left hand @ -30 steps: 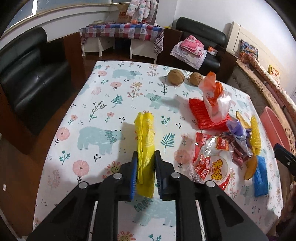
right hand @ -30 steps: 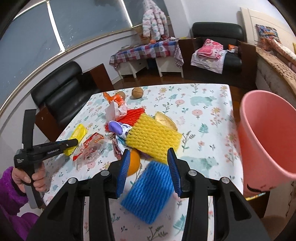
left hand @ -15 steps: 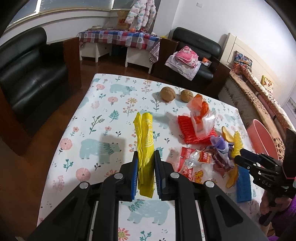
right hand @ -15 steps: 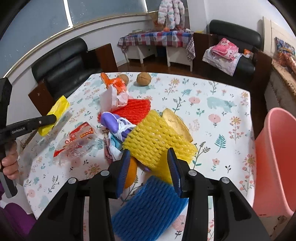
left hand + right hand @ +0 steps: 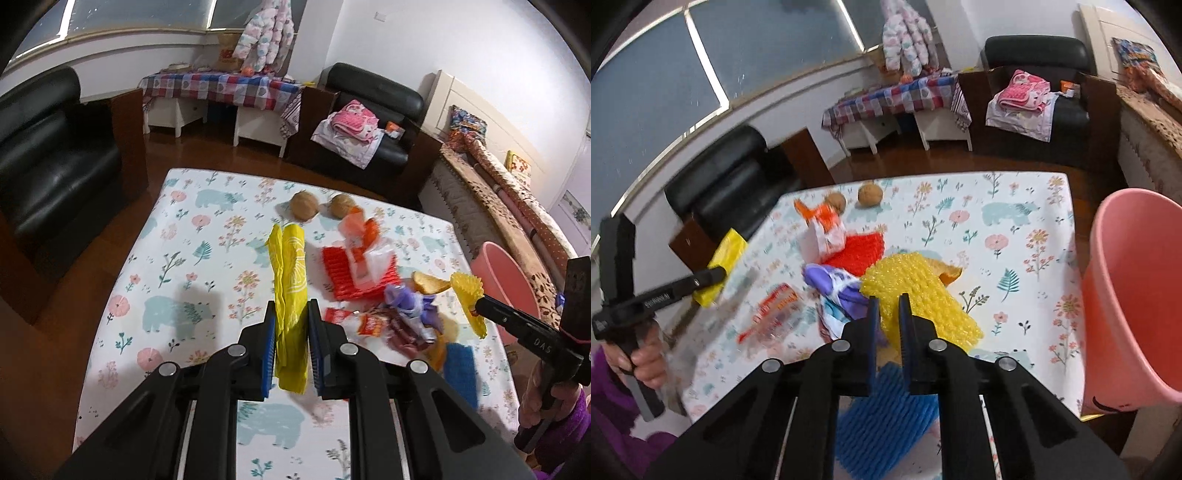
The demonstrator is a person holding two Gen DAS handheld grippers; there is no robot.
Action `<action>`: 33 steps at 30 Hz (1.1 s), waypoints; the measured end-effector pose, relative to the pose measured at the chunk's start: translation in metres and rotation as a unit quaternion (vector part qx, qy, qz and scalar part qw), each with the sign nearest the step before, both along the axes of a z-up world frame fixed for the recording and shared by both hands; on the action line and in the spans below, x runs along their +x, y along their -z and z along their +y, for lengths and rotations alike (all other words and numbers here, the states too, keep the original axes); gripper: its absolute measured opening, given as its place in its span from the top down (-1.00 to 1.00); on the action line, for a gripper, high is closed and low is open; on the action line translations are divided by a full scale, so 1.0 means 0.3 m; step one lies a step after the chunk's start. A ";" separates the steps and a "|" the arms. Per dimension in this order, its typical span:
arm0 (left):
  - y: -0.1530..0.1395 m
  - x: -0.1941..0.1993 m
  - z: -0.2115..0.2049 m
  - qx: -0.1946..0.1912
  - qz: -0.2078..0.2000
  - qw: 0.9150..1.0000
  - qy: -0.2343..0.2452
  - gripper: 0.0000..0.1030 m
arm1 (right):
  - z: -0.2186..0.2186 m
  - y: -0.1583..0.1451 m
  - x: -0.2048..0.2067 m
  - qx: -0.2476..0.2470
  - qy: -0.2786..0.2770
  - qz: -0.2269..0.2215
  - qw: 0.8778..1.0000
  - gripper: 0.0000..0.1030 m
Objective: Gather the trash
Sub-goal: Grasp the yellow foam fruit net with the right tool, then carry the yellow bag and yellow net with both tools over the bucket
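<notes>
Left wrist view: white letters reading roughly "DAS" on the black arm of the right tongs. The red snack wrapper carries print, too blurred to read.

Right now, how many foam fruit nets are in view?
3: a yellow net in the closing right jaws, a red net under wrappers, a blue net at the table's near edge. Others may be hidden.
</notes>
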State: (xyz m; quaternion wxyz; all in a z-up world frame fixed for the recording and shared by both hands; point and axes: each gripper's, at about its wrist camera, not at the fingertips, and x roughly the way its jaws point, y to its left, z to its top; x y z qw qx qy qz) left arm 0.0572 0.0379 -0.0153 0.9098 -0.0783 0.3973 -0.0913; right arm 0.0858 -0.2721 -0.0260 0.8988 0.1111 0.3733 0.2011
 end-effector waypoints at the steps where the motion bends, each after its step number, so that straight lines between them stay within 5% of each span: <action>1: -0.010 -0.004 -0.008 0.000 -0.004 1.000 0.004 0.71 | -0.015 -0.014 -0.007 0.011 0.005 -0.003 1.000 0.79; 9: -0.069 -0.026 -0.092 -0.003 -0.023 0.999 0.033 0.71 | -0.115 -0.070 -0.037 0.069 0.046 -0.011 0.996 0.79; 33: -0.175 -0.041 -0.391 -0.004 -0.055 0.992 0.113 0.71 | -0.304 -0.113 -0.154 0.078 0.125 -0.058 0.987 0.79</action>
